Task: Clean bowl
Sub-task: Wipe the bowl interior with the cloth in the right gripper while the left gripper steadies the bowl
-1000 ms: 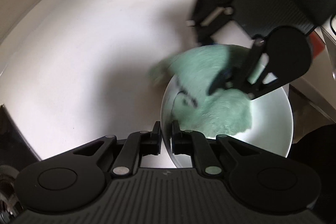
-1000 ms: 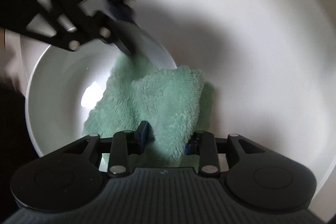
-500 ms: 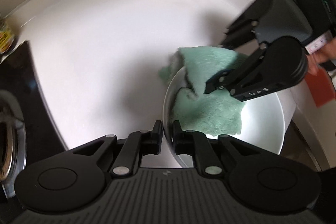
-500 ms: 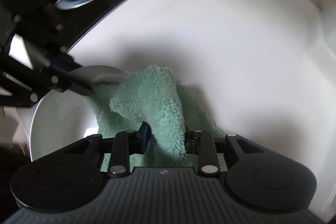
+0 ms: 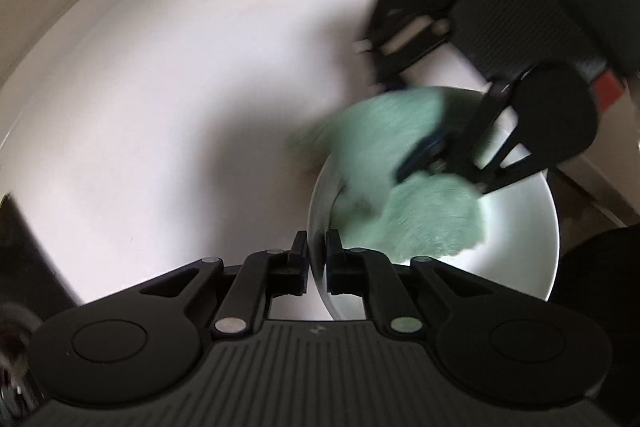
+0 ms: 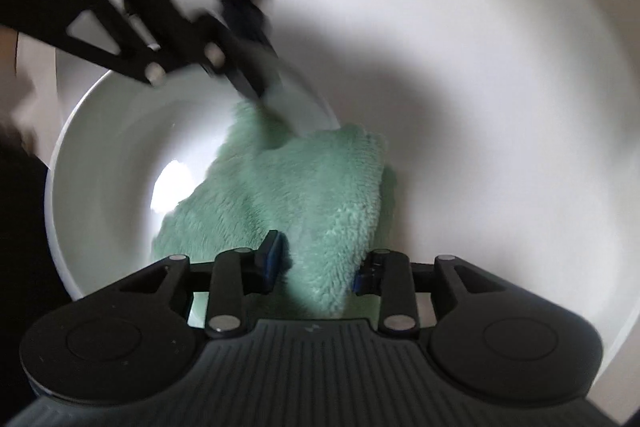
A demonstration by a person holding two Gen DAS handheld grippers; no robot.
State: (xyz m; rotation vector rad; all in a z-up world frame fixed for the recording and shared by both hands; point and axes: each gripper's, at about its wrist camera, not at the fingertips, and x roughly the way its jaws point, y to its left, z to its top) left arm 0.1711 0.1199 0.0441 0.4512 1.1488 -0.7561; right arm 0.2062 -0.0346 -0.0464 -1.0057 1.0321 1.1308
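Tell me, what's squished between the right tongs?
The fluffy green cloth, bunched between the opening right tongs over the white bowl. The right wrist view shows it.

Left tongs (image 5: 317,259) closing, right tongs (image 6: 320,263) opening

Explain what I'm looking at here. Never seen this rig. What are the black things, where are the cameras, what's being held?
No robot arm here: a person holds a two-finger gripper in each hand, and each gripper carries a fisheye camera looking along its own fingers. The black shape at the bottom of each picture is that camera's own gripper.

Left wrist view: the left gripper is pinching the rim of a white bowl, and its jaws are closing on that rim. The bowl sits on a white counter. The right gripper shows at upper right, blurred.

Right wrist view: the right gripper has a green cloth bunched between its fingers, pressed into the bowl; its jaws are opening slightly, cloth still between them. The left gripper shows at upper left on the rim.

So: one hand steadies, the other wipes.
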